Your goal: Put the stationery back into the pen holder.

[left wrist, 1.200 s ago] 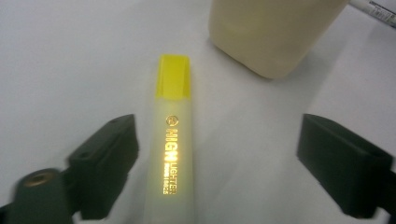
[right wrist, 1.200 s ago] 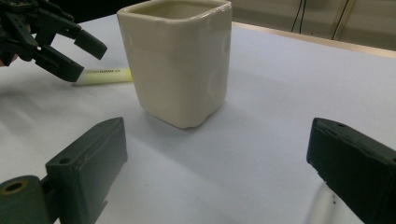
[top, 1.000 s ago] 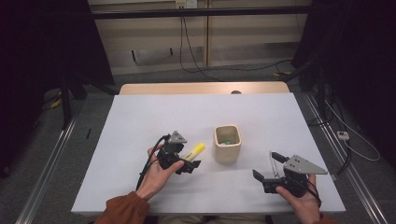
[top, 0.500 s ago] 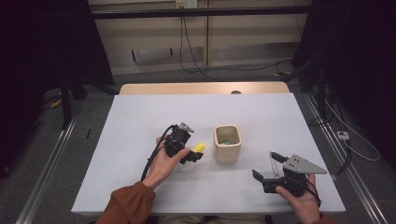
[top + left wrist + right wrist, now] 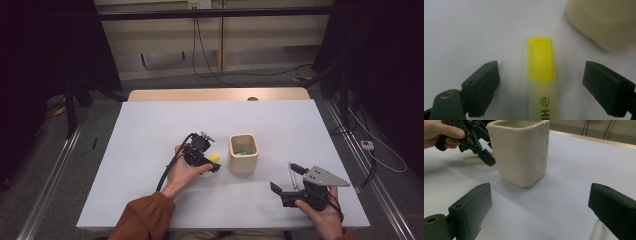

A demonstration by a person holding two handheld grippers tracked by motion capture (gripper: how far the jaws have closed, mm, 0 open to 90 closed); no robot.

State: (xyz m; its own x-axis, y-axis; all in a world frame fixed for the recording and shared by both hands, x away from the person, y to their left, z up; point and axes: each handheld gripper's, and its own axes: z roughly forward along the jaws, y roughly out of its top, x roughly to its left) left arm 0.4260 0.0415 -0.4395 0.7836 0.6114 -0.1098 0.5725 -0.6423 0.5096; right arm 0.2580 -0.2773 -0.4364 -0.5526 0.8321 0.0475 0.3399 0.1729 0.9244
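straddling a yellow plastic highlighter pen (image 5: 541, 72), the left hand-held gripper (image 5: 541, 87) has its black jaws wide apart, just now closing a little, with neither pad touching the pen. the pen lies flat on the white counter (image 5: 150, 130), cap end toward a cream square ceramic cup (image 5: 243, 152) just beside it. the right hand-held gripper (image 5: 291, 179), jaws open and empty, rests near the counter's front edge, well apart from the cup, pointing toward it.
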